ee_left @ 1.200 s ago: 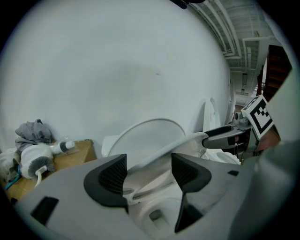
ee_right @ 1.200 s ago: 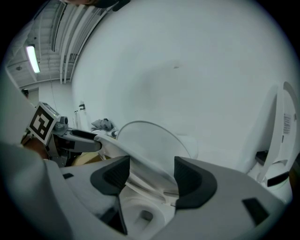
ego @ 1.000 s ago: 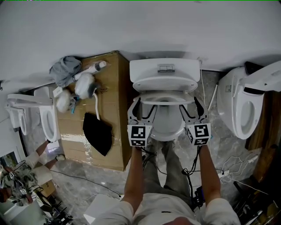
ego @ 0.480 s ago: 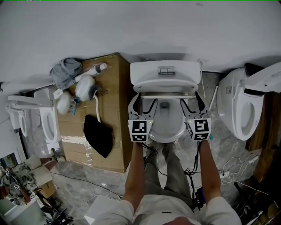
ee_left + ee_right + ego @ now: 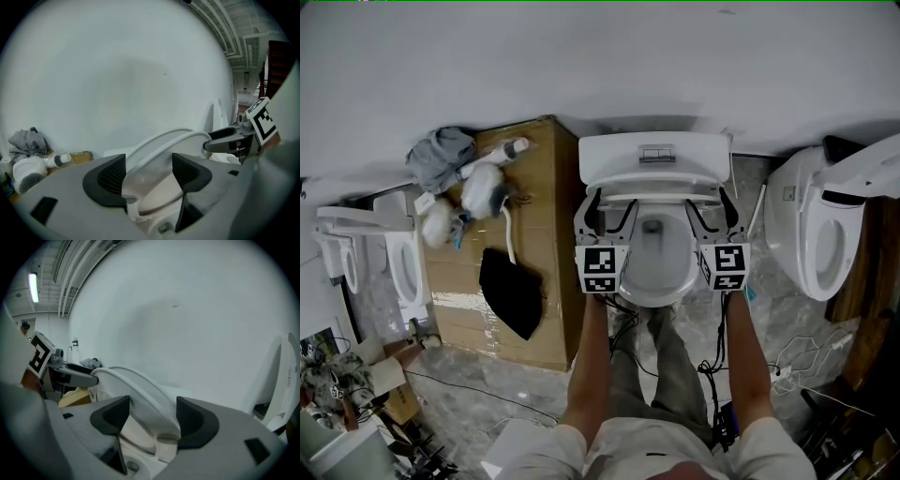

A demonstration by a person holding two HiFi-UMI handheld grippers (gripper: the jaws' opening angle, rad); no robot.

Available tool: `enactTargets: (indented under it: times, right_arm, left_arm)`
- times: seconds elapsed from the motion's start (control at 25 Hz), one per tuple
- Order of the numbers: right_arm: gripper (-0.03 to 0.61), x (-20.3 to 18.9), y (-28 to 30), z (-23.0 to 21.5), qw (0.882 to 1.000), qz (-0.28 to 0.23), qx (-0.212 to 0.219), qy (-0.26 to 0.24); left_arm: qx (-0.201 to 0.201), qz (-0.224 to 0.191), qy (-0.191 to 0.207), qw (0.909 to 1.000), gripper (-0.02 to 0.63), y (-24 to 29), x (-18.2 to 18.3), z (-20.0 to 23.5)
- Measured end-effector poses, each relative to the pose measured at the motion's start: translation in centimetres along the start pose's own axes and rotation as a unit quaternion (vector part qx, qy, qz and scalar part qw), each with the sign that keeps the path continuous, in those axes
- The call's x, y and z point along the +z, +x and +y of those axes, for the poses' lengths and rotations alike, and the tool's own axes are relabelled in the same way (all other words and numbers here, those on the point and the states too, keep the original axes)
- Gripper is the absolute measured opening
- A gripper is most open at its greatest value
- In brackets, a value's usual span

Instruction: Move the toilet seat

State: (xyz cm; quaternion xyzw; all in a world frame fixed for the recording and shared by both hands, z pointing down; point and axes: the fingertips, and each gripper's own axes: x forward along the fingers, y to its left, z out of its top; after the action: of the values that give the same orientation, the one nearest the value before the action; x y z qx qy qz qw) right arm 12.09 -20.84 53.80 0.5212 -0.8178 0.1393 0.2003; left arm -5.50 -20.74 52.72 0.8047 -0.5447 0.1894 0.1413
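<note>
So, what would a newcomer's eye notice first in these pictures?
The white toilet seat, tilted up at the centre, with the left claw and right claw gripping its two sides. Next, the cardboard box to its left, with a black cloth on top.

1. We see the toilet seat (image 5: 656,194) swing up farther, now nearly upright by the tank (image 5: 654,150).
2. Our left gripper (image 5: 609,212) and right gripper (image 5: 711,210) travel farther with it.
3. The bowl (image 5: 657,267) shows fully open.
4. The arm at near left is gone.
</note>
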Motion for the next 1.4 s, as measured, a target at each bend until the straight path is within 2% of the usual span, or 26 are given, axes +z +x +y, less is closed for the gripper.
enactTargets:
  times: [0.8,1.4]
  right_arm:
    - [0.319,0.4,1.7,-1.6,1.0,0.005,-0.009,-0.01]
    - [0.318,0.5,1.0,-1.1,1.0,0.013,-0.004,-0.024]
  left_arm:
    - [0.013,0.003,0.011,0.9999,0.307,1.9,0.9,0.7]
    - [0.01,0.003,0.017,0.9998,0.307,1.7,1.2,0.2]
